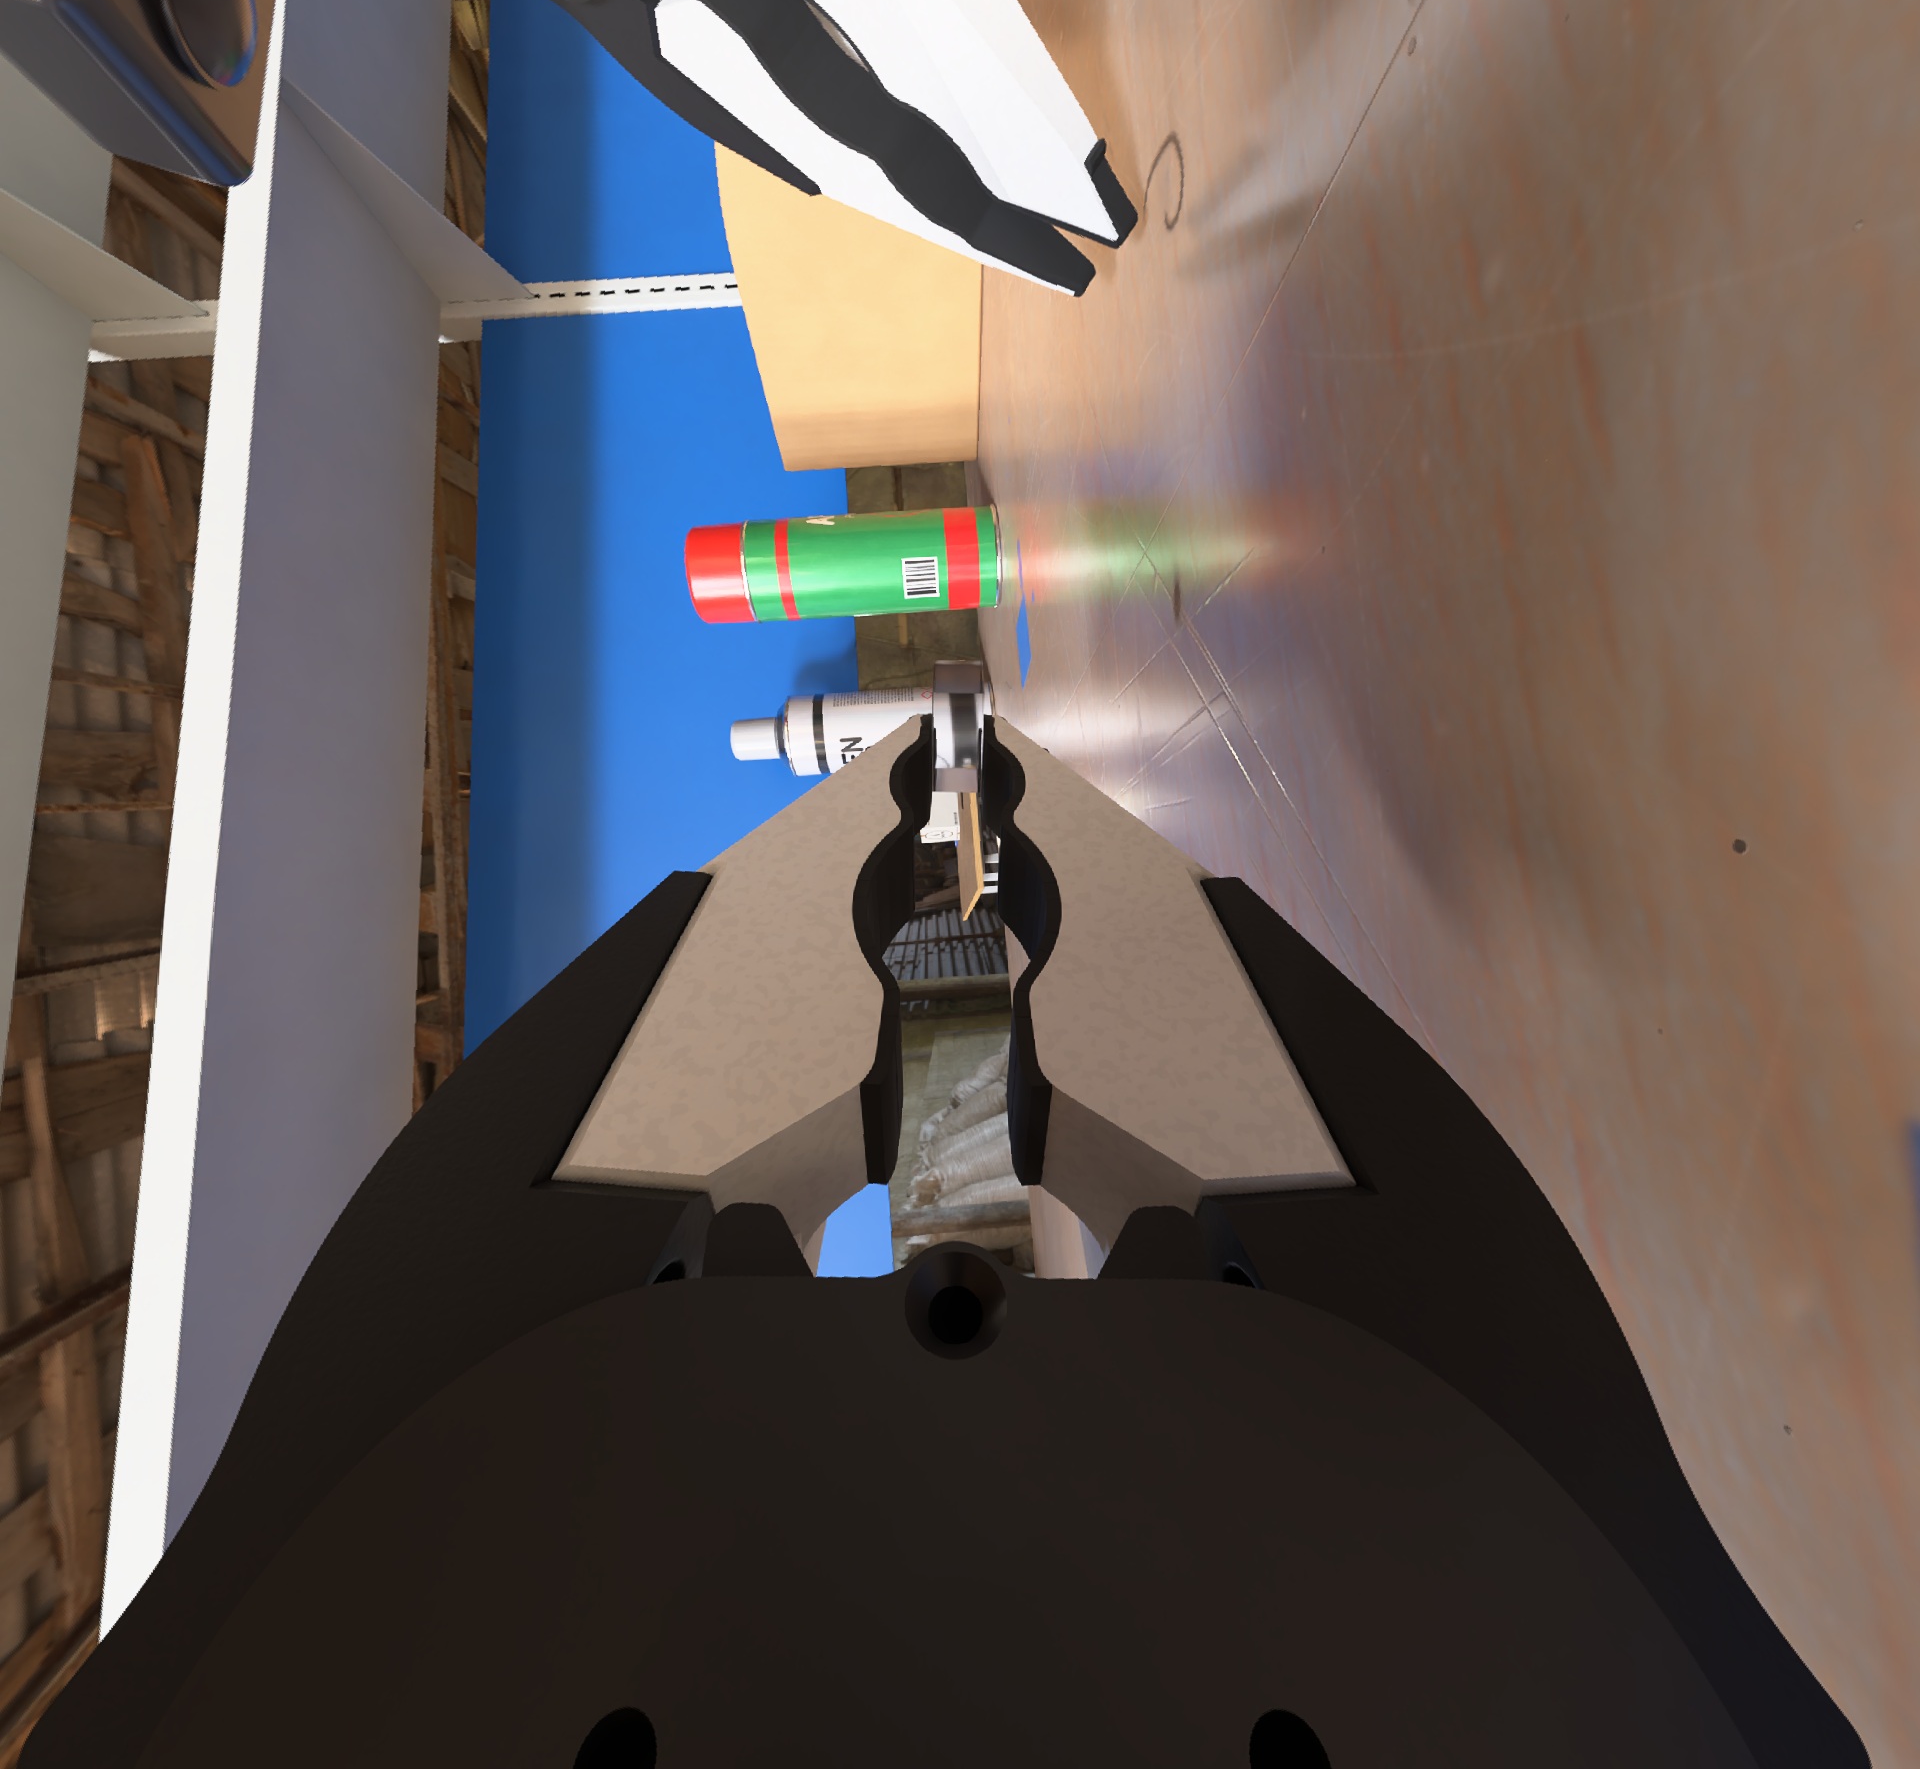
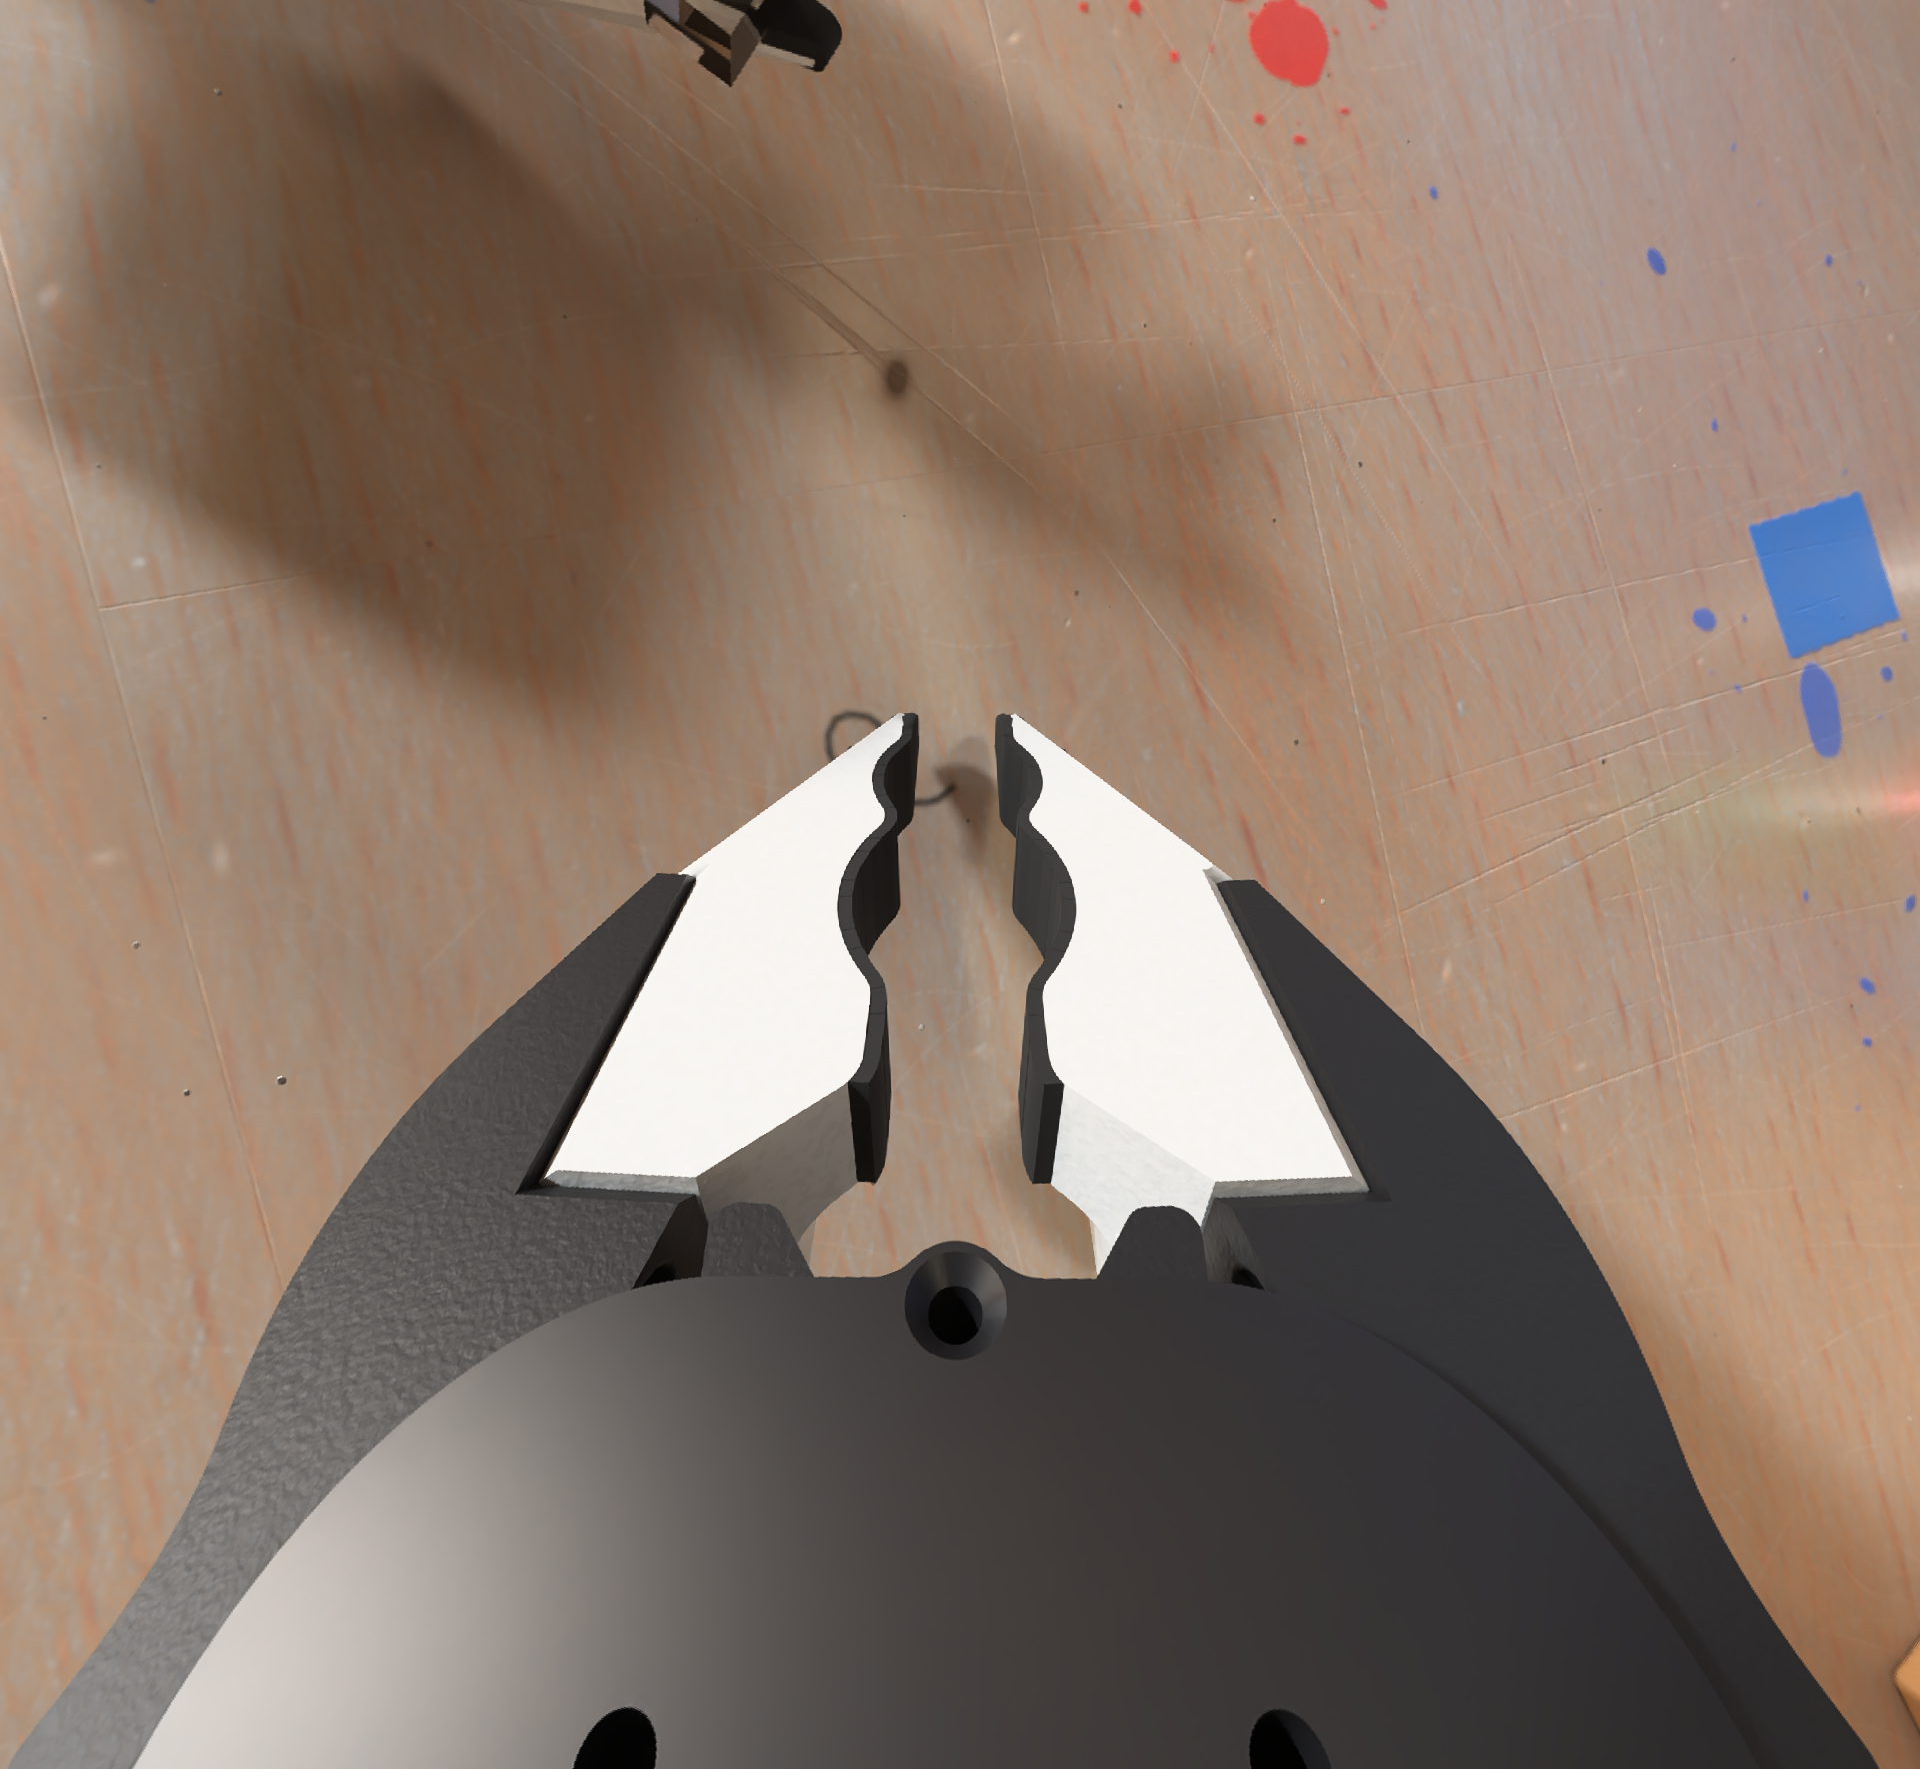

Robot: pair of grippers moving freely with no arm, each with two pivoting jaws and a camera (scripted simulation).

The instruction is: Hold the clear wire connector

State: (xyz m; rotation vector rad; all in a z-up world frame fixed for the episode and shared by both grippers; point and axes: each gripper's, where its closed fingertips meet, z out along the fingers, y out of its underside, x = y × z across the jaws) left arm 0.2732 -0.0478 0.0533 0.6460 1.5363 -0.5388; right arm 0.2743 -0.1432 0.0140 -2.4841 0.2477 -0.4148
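Above the scratched wooden counter (image 2: 1351, 493), the left gripper (image 1: 956, 732) has its jaws closed on the clear wire connector (image 1: 958, 717), pinched at the fingertips clear of the surface. The right gripper (image 2: 956, 732) hovers nearby, jaws slightly apart and empty. Behind stand a green-and-red can (image 1: 847, 566) and, apparently, a white spray can (image 1: 821, 732).

Left gripper (image 1: 957, 732), tan fingers (image 1: 790, 940) closed on the clear wire connector (image 1: 957, 717) at their tips. Beyond, on the wooden worktop (image 1: 1455, 680): green-and-red can (image 1: 842, 566), white can (image 1: 810, 732), cardboard box (image 1: 862, 337). Right gripper (image 1: 1101, 233), white-fingered, near the worktop.
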